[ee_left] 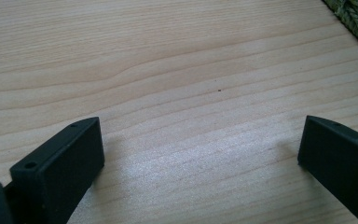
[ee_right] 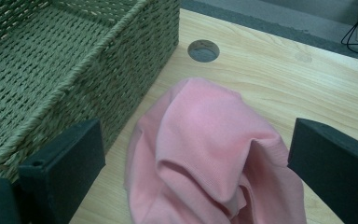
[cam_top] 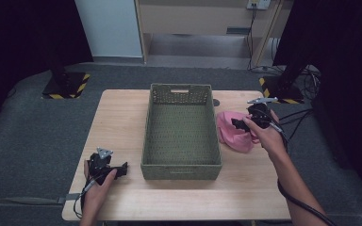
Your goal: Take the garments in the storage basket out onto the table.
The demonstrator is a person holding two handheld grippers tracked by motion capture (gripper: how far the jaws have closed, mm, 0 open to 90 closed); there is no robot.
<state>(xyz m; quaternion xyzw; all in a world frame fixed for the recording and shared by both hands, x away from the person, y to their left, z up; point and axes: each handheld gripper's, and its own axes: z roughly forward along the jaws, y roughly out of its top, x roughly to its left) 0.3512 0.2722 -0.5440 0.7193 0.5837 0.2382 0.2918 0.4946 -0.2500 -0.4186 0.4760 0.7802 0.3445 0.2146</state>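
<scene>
A crumpled pink cloth (cam_top: 233,134) lies on the wooden table (cam_top: 118,122) just right of an empty green woven basket (cam_top: 181,165). My right gripper (cam_top: 238,124) hovers over the cloth, open. In the right gripper view the cloth (ee_right: 205,140) bulges up between the wide-set jaws of that gripper (ee_right: 196,140), and neither pad presses on it. Beside it stands the basket wall (ee_right: 135,60). My left gripper (cam_top: 122,168) rests low near the table's front left, pointing toward the basket. It is open (ee_left: 200,140) over bare wood, with nothing between its jaws.
A round cable hole (cam_top: 216,102) sits in the table behind the cloth, by the basket's far right corner. A corner of the basket (ee_left: 354,18) shows at the upper right of the left gripper view. Grey carpet and black stands with striped bases surround the table.
</scene>
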